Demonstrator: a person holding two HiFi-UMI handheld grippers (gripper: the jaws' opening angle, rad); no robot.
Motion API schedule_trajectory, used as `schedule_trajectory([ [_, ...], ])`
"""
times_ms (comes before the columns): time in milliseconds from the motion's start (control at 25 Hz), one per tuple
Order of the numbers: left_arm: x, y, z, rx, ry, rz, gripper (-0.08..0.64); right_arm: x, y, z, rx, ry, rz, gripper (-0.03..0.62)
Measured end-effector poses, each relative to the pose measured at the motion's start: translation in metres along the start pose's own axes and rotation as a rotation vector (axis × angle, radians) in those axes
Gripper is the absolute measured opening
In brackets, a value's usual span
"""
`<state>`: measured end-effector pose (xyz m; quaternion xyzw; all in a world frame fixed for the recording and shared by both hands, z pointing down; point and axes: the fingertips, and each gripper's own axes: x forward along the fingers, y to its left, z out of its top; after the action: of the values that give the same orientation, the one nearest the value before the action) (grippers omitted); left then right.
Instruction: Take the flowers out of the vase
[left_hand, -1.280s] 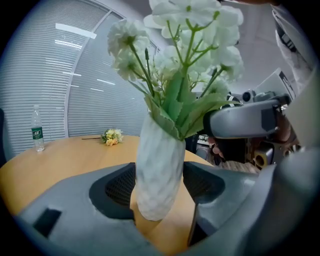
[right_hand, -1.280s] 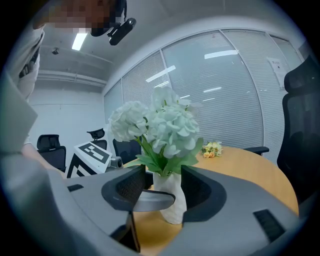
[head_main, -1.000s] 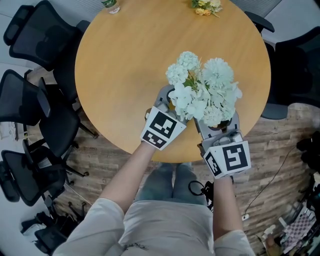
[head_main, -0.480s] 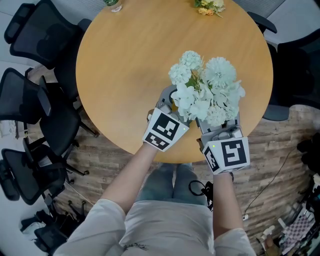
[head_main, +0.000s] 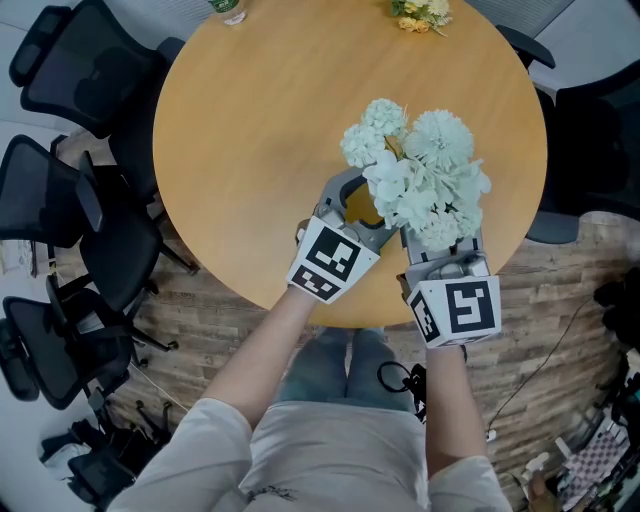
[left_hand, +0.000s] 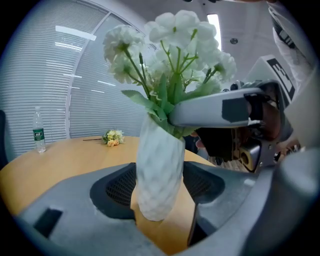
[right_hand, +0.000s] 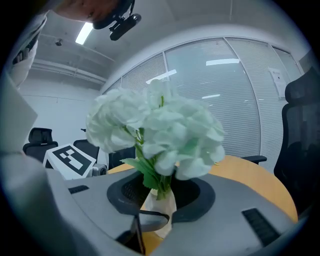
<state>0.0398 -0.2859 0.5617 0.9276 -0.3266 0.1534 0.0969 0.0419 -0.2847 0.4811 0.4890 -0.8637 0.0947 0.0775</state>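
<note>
A bunch of white flowers (head_main: 425, 175) stands in a white faceted vase (left_hand: 157, 175) near the front edge of the round wooden table (head_main: 250, 120). My left gripper (head_main: 362, 210) is shut on the vase body, which fills the gap between its pads (left_hand: 160, 190). My right gripper (head_main: 437, 228) reaches in from the right under the blooms, its jaws closing on the green stems (right_hand: 160, 182) just above the vase mouth (right_hand: 162, 212). One of its fingers (left_hand: 215, 110) lies against the stems. The blooms (right_hand: 155, 130) hide its tips in the head view.
A small yellow bouquet (head_main: 418, 12) and a water bottle (head_main: 222, 8) lie at the table's far edge. Black office chairs (head_main: 70, 70) ring the left side, another (head_main: 590, 130) at right. The table's front edge is just under both grippers.
The right gripper has moved in toward the stems and its jaws have narrowed. The flower heads have leaned to the right, uncovering the gap beside the left gripper, which stays put.
</note>
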Motion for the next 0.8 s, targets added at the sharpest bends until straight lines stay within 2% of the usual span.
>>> schedule_trajectory([
  [240, -0.006, -0.001, 0.004, -0.002, -0.007, -0.002, 0.299, -0.004, 0.005, 0.006, 0.031, -0.012, 0.011, 0.082],
  [800, -0.022, 0.006, -0.008, -0.004, 0.008, -0.012, 0.299, -0.008, 0.019, 0.019, 0.104, -0.058, 0.023, 0.067],
])
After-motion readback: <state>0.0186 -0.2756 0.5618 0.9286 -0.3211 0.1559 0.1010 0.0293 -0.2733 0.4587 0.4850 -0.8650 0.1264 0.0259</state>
